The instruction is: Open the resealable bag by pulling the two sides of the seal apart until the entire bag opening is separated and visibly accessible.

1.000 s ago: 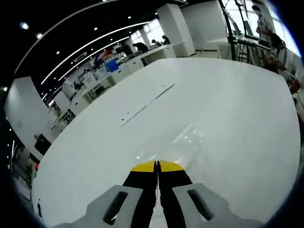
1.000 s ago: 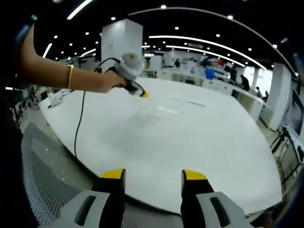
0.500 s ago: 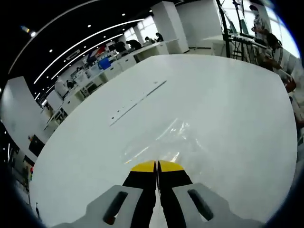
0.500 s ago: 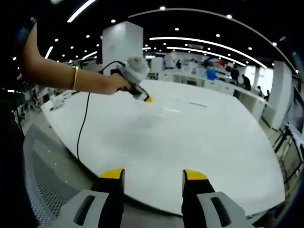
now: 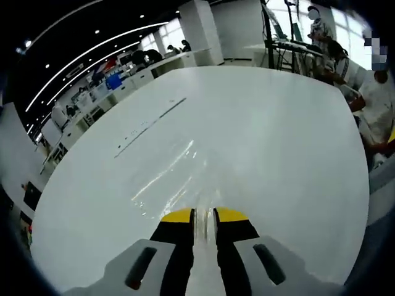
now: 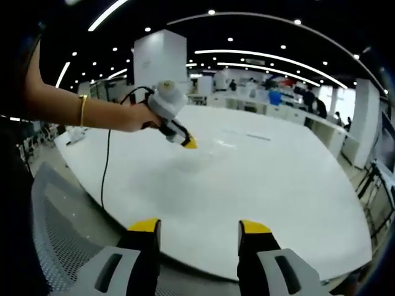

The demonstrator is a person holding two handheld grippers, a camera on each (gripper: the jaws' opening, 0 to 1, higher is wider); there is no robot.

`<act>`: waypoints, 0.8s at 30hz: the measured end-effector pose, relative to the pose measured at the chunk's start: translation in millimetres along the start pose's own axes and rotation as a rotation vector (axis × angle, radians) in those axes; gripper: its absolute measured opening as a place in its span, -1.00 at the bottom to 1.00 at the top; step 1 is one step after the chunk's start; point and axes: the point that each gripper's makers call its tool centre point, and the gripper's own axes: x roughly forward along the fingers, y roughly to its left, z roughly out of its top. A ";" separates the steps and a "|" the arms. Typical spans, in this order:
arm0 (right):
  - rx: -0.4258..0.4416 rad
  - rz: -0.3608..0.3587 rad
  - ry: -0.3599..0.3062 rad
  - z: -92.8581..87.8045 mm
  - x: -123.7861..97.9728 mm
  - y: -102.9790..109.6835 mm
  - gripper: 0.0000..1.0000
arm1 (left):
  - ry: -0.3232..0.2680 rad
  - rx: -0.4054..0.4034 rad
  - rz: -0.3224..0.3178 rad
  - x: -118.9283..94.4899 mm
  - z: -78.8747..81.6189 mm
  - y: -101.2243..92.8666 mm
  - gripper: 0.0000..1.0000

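Clear resealable plastic bag (image 5: 166, 182) lies flat on the broad white glossy table (image 5: 278, 142), stretching away from the tips of my left gripper (image 5: 204, 215). In the left gripper view the yellow-tipped black jaws stand nearly together, a narrow slit between them, and a thin edge of the film seems to run into that slit — I judge I have a pinch on the near edge, though the film is so clear I cannot be sure. Beyond the tips the bag shows only as glints and creases.

In the right gripper view my right gripper (image 6: 200, 226) hangs off the near edge of the table (image 6: 278, 203), jaws wide apart and holding nothing. Ahead and to the left, my hand (image 6: 137, 117) holds the left gripper (image 6: 179, 137) with its yellow tip down on the table; the bag (image 6: 203, 161) is a faint sheen just past that tip, well apart from my right jaws. A grey mesh chair back (image 6: 55, 234) sits at my lower left.

By my reckoning the bag is light, limp and slippery; it will slide rather than resist. I should take the opposite lip of the seal, close by the strip, with the right jaws — not the body film, which would only stretch.
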 end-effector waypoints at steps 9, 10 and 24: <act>-0.002 0.001 -0.007 0.5 -0.3 1.1 -0.04 | -0.024 0.021 -0.031 -21.1 -0.6 -10.9 -0.56; -0.004 0.001 -0.009 0.5 -0.2 1.1 -0.04 | -0.023 0.020 -0.034 -23.0 -1.4 -11.1 -0.55; 0.004 0.010 -0.020 2.0 0.2 1.4 -0.03 | -0.101 -0.057 0.031 -72.4 -3.1 7.4 -0.43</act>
